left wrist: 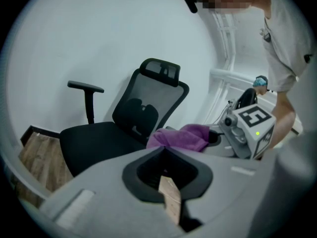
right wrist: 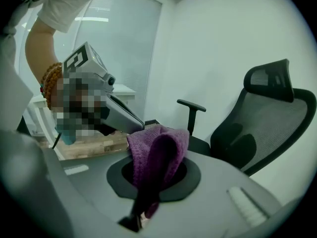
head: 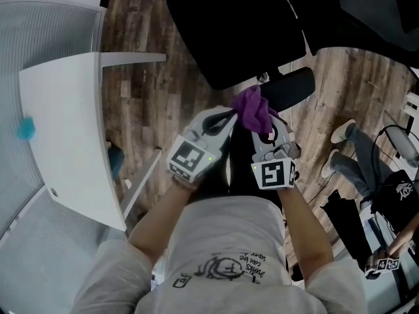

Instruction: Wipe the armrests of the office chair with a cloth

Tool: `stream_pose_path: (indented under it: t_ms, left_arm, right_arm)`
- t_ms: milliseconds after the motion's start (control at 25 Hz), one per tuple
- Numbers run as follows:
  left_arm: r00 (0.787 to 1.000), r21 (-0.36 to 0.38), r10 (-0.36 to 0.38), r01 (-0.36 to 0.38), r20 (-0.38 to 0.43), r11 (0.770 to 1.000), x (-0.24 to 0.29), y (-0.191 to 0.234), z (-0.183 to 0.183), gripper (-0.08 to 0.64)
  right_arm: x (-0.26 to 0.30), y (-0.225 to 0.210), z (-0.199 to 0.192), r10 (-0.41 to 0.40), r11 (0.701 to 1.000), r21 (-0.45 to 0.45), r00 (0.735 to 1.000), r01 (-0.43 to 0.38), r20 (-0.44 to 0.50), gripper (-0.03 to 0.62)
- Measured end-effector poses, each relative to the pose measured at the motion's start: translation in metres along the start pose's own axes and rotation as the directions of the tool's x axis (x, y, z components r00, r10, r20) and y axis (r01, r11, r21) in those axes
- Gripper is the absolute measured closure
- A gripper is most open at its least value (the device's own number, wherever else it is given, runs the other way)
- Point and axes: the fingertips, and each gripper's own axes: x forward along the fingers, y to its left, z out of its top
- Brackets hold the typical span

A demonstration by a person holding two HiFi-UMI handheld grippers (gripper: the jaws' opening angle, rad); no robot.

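Observation:
The black office chair (head: pixel 236 25) stands just ahead of me, with one armrest (head: pixel 288 89) near my grippers. My right gripper (head: pixel 265 122) is shut on a bunched purple cloth (head: pixel 252 108), which hangs just short of that armrest. In the right gripper view the cloth (right wrist: pixel 158 152) fills the jaws, and the far armrest (right wrist: pixel 191 104) stands beyond. My left gripper (head: pixel 226 120) sits close beside the cloth with its jaws shut on nothing. The left gripper view shows the cloth (left wrist: pixel 181 135), the chair's mesh back (left wrist: pixel 148 103) and an armrest (left wrist: pixel 85 87).
A white desk (head: pixel 72 129) stands to my left, with a teal object (head: pixel 26 129) beyond it. To the right another person's shoes (head: pixel 340 133) rest on the wooden floor (head: pixel 137 110), amid cables and another marker cube (head: pixel 386 263).

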Motion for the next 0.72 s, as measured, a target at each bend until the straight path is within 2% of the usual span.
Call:
stream_pose_path:
  t_ms: [160,520,720]
  left_arm:
    - [1.0,0.011,-0.012,0.012,0.005,1.0,-0.014,-0.008,-0.005,0.56]
    - [0.999,-0.002,0.004,-0.004,-0.034,1.0,0.028,0.004,0.007,0.56]
    - [0.999,-0.002,0.013,-0.013,-0.045,1.0,0.021,0.002,0.0,0.56]
  right_arm:
    - [-0.011,-0.006,-0.006,-0.063,0.998,-0.021,0.998,0.063,-0.03,0.568]
    - [-0.016,-0.128,-0.056,-0.154,0.988,0.004,0.98,0.156,-0.123,0.568]
    - [-0.029,-0.163,-0.076,-0.219,0.974,0.021,0.959,0.226,-0.179,0.568]
